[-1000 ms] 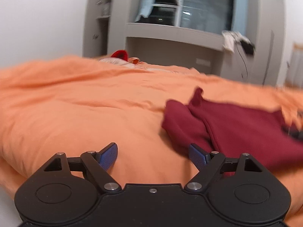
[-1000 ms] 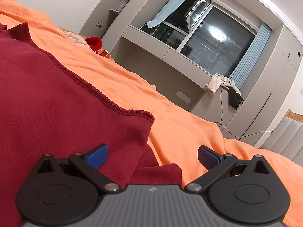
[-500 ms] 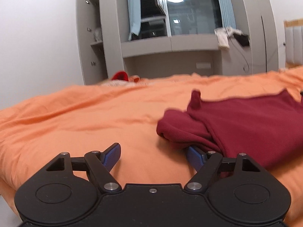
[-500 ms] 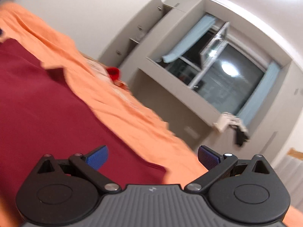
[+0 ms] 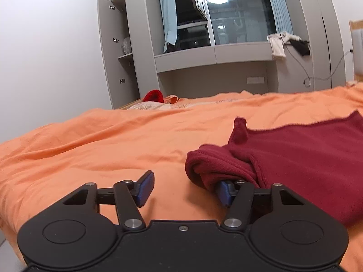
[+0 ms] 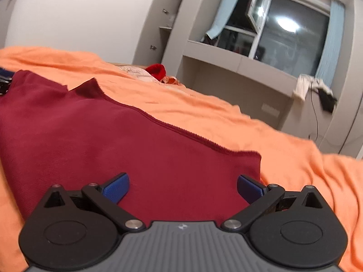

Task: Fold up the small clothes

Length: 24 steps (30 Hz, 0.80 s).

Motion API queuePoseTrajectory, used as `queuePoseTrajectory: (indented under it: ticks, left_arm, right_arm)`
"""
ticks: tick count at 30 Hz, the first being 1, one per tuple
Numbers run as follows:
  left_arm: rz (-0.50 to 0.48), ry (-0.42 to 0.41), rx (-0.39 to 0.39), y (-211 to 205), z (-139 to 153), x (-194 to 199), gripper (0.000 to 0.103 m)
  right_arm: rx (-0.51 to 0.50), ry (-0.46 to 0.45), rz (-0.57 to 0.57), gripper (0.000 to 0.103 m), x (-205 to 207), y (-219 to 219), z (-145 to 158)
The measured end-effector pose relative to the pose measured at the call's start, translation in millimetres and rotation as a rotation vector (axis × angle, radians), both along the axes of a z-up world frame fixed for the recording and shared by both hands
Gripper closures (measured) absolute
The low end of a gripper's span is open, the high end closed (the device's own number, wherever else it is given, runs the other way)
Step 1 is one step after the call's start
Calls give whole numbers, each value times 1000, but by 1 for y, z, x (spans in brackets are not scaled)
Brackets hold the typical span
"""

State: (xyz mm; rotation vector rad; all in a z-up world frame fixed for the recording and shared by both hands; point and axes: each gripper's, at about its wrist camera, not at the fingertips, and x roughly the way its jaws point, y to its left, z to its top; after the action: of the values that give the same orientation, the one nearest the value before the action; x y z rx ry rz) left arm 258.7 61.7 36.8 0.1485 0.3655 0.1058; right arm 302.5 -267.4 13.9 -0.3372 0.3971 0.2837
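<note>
My left gripper [image 5: 185, 189] sits low over the bed [image 5: 102, 145], pointing slightly down and nearly square to the far wall. Its fingers are half spread and closing; the left finger [image 5: 145, 188] is over bare orange cover, and the right one is tucked under the bunched end of the dark red garment [image 5: 295, 158], so cloth is at that finger, but nothing is pinched between the two yet. The garment lies on the bed to the right of this gripper, mostly flat, with a rolled-up lump at its near left corner and a small peak sticking up behind that. My right gripper [image 6: 182, 188] hovers tilted down over the same garment [image 6: 113, 140], the view rolled so the bed slopes down to the right. Its fingers are spread wide, with the left finger [image 6: 115, 188] over red cloth and the right one at the garment's corner edge; whether they touch the fabric, I cannot tell. Nothing is gripped. The ribbed hem runs diagonally ahead of it. A bright red item [image 5: 154, 95] lies at the far edge of the bed.
</note>
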Motion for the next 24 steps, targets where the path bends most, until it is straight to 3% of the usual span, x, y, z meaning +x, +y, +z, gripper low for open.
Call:
queuePoseTrajectory:
  ticks: [4,7,9,15,18,24]
  left_arm:
    - [-26,10,-71,6,3,-1,92]
    - [-32,-9,-80,4,3,-6,97]
    - [-10,-8,-111,6,4,-9,98]
    - [72,56,-313,24,-4,-9,98]
    - [75,86,-355,28,-7,-6,97]
    - [78,80,-384,34,-7,-13,75]
  right_arm:
    - [-24,-15,0,0,-3,2,-2]
    - [-25,-17,0,0,-4,2,-3]
    - [-22,-14,1,0,-2,3,-4]
    - [-26,-14,1,0,-1,5,-6]
    - [-25,-15,1,0,-2,5,-7]
    - [-34,-35,-4,0,-5,8,-7]
